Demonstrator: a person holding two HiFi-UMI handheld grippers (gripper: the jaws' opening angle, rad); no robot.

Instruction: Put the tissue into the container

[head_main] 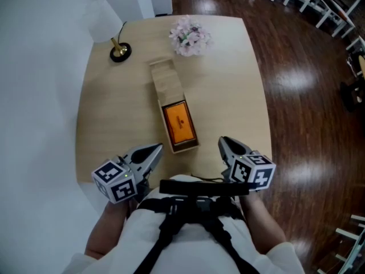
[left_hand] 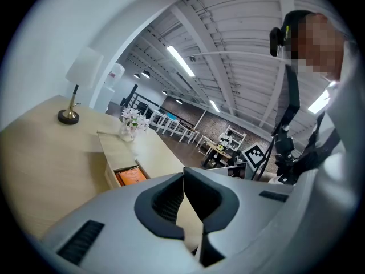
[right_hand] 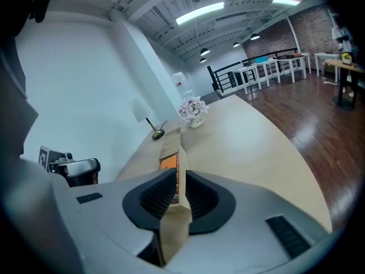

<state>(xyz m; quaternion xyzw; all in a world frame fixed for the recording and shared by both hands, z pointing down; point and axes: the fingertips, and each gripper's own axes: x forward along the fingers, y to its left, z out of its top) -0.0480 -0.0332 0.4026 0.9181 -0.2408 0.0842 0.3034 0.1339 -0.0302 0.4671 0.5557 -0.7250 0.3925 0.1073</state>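
Long wooden box (head_main: 186, 148) lies lengthwise mid-table on the light wooden table (head_main: 228, 84), one short end toward the person. Its sliding lid (head_main: 166, 83) sits over the far half, so only the near compartment is exposed. An orange pack (head_main: 179, 123) lies flat in that compartment and fills most of it. It's probably the tissue pack, but the print is too small to read. Whatever is under the lid is hidden. Left gripper (head_main: 160, 147) is clenched, pad tips touching, nothing between them. It's near the table's near edge, left of the box's near end and apart from it. Right gripper (head_main: 221, 139) is all but closed, with only a thin slit between the pads and nothing in it; the box shows far off through that slit in the right gripper view. It sits right of the box's near end, also clear of it. Neither gripper touches the box or the pack. Can't tell whether either one rests on the tabletop or is held just above it. Far end of the table: a lamp (head_main: 105, 21) with a white shade and brass base at the left corner, and a vase of pale flowers (head_main: 189, 37) just beyond the lid end of the box. Dark wood floor (head_main: 308, 107) to the right of the table.
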